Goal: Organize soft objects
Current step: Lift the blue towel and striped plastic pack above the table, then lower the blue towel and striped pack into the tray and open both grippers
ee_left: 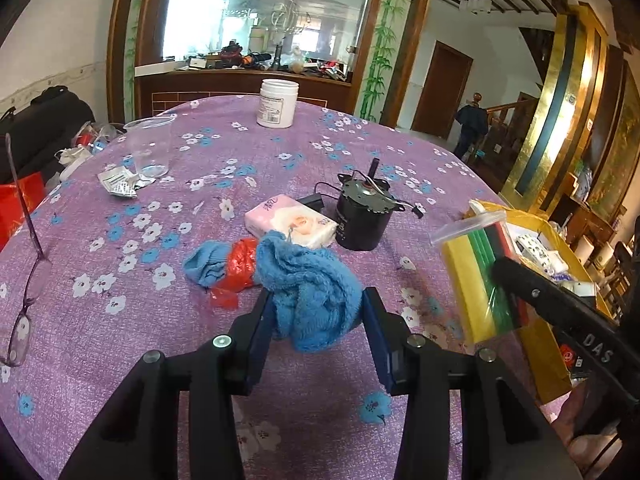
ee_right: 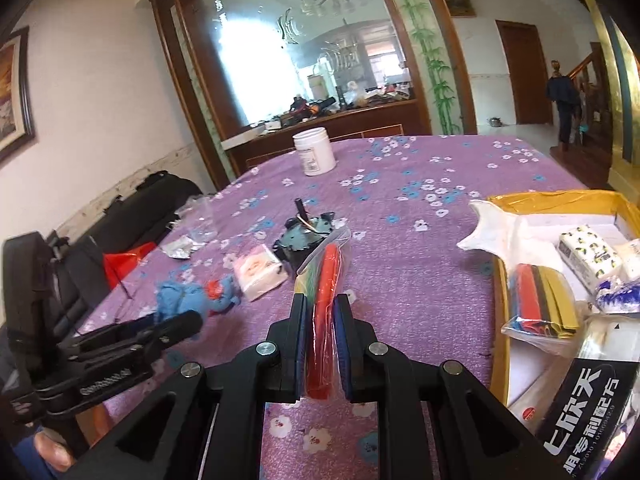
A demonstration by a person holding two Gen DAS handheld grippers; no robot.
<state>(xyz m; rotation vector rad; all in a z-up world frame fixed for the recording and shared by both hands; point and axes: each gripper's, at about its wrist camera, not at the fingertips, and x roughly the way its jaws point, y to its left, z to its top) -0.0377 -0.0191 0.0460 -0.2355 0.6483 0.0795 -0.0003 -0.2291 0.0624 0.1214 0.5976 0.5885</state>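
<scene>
My left gripper (ee_left: 318,304) pinches a fuzzy blue knit cloth (ee_left: 308,288), bunched and floppy, on the purple floral tablecloth (ee_left: 160,320). Crinkly red plastic (ee_left: 240,264) lies at its 9 o'clock, a soft tissue pack (ee_left: 290,220) at 12, touching a black metal motor (ee_left: 362,216). My right gripper (ee_right: 320,312) is clamped on a glossy zip bag (ee_right: 326,280) of flat sponges, edge-on; yellow box (ee_right: 552,200) at its 3 o'clock.
</scene>
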